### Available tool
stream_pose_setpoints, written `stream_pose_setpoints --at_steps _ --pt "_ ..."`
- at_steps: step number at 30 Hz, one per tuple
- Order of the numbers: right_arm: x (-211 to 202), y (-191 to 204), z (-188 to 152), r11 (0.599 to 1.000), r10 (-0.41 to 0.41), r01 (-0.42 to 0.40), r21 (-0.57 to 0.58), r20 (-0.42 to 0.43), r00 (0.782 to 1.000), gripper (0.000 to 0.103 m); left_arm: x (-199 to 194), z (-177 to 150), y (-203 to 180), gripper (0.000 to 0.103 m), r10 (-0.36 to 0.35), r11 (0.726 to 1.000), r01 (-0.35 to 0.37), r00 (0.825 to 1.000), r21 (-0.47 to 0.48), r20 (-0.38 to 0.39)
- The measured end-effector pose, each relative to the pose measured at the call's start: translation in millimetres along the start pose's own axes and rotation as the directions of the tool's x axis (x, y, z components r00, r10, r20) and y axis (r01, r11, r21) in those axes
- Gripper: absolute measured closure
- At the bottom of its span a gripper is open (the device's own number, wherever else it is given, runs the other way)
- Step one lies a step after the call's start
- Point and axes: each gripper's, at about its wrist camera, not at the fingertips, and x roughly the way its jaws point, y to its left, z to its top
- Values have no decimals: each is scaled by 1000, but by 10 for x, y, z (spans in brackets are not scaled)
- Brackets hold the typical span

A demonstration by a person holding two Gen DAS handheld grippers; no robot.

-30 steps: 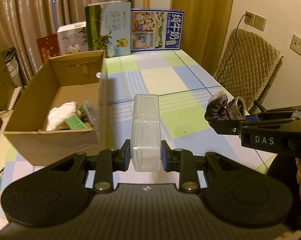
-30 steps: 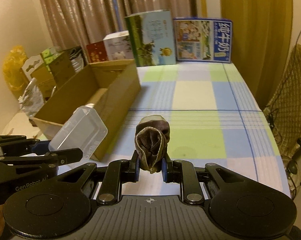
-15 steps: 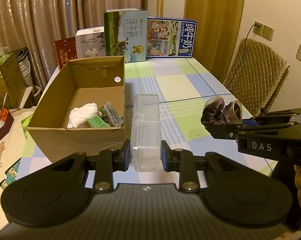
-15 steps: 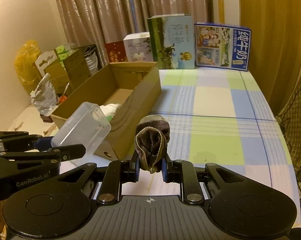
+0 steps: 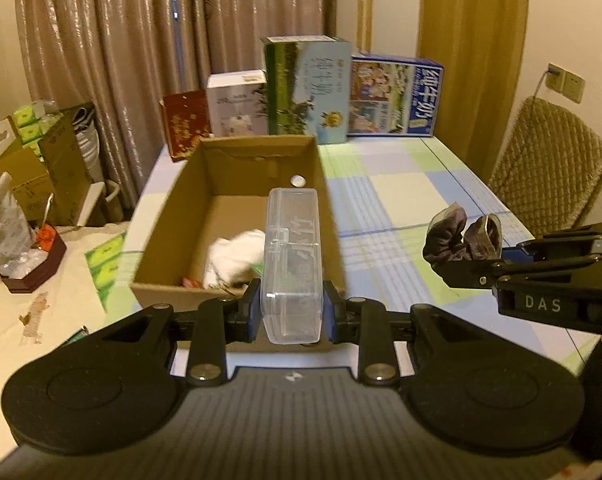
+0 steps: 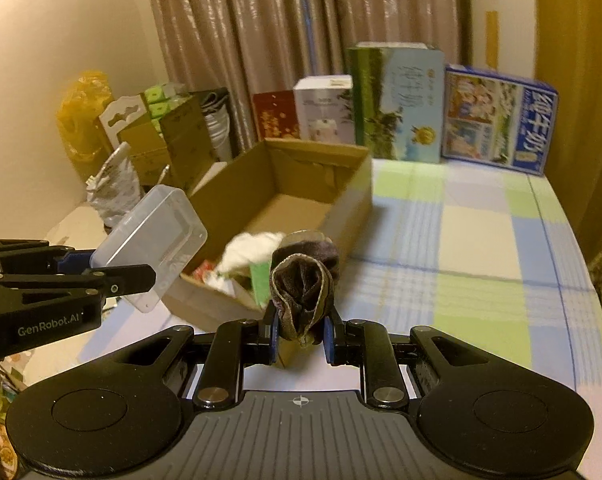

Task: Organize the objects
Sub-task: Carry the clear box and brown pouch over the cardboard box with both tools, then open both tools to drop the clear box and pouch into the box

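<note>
The left gripper (image 5: 288, 310) has its jaws closed on the near end of a clear plastic case (image 5: 291, 258), pressing on its two long side walls. The case stands on a narrow edge, and its long axis runs straight away from the gripper, far end pointing at the back wall of the cardboard box (image 5: 237, 184). In the right wrist view the same case (image 6: 153, 246) hangs in the air above the near left corner of the box (image 6: 333, 200), tilted up towards its far end.

The right gripper (image 6: 299, 334) has its jaws nearly shut, pinching a folded dark sock (image 6: 303, 284). The sock rises from the jaws with its rounded fold uppermost and farthest from the gripper, just above the box's near right corner. From the left wrist view the sock (image 5: 463, 240) is well to the right of the case, over the checked tablecloth (image 5: 401, 200).

The box lies along the left edge of the table (image 6: 489, 240), its long axis running towards the far edge. Inside, at the near end, are a white cloth (image 5: 235, 256) and some small packets, blurred. Along the table's far edge stand a red box (image 5: 185, 124), a white box (image 5: 237, 104), a green carton (image 5: 307, 88) and a blue milk carton (image 5: 395, 96). A quilted chair (image 5: 549, 168) stands by the right edge.
</note>
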Motion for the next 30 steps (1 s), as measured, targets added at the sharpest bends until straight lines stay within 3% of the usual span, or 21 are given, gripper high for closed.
stream_pose_setpoints --at_steps 12,30 --pt "609 91 516 999 26 -27 -24 -17 1000 85 460 471 540 78 33 999 -34 999 -5 -3" --pt "1248 -104 819 1000 30 -30 1 -57 998 85 1209 694 789 78 17 1000 -16 998 10 -67"
